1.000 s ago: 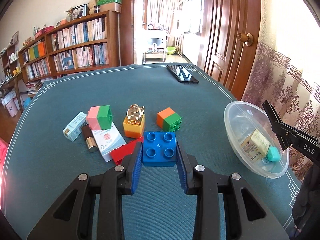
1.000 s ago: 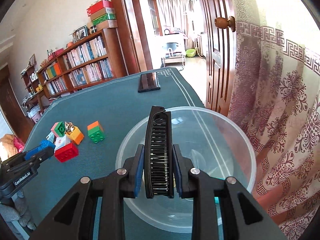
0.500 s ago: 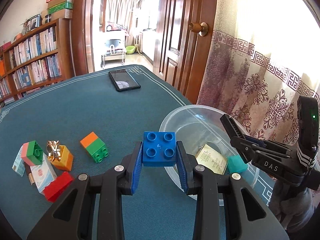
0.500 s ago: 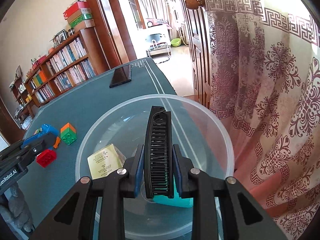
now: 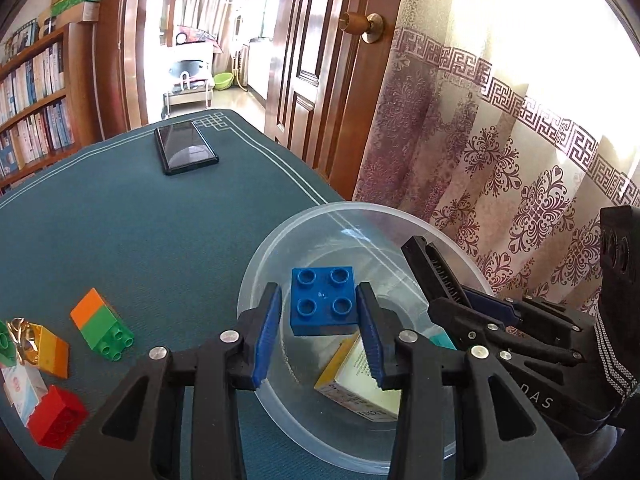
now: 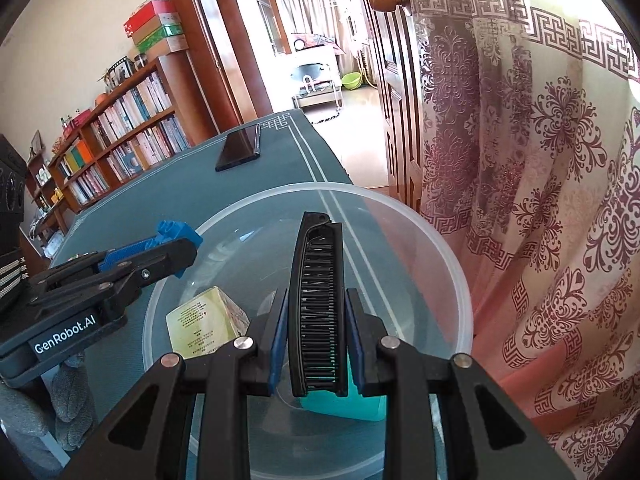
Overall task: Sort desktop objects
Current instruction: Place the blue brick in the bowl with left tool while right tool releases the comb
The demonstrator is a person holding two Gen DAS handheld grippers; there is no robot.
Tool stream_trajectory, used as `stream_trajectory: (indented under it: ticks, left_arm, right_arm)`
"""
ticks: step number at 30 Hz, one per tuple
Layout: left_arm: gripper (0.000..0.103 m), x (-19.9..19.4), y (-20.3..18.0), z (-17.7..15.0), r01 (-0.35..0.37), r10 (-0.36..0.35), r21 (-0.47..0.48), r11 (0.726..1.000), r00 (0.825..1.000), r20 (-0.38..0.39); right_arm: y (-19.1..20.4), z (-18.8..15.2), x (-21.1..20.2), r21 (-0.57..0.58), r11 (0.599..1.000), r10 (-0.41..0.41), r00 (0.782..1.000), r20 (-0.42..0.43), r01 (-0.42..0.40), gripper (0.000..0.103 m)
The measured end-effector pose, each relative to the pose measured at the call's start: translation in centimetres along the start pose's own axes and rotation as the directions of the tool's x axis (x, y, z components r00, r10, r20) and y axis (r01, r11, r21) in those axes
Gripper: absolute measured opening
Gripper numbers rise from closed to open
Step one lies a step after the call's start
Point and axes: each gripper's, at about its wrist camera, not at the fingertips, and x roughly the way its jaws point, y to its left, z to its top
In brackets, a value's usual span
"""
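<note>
2 tools (image 5: 320, 330) (image 6: 316, 336) over bowl (image 5: 256, 280): left opening, right gripping comb (image 6: 318, 308).

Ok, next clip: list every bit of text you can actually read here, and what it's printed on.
"GenRobot.AI": white label on the side of the left tongs, right wrist view.
"DAS": body of the right tongs, left wrist view; the first letter is partly cut off.
Yellow carton in the clear bowl: printed lines, too small to read.
White box by the bricks: print blurred.
Book spines: unreadable.
</note>
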Motion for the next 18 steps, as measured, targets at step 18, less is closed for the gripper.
stream_trajectory:
  ticks: [18]
  left_arm:
    - [0.052, -2.1, 0.4, -0.7, -0.191, 0.188, 0.024, 0.981, 0.977, 0.101]
  right_arm:
    - [1.2, -1.2, 0.1, -0.004, 0.998, 0.067, 0.997, -0.043, -0.067, 0.041]
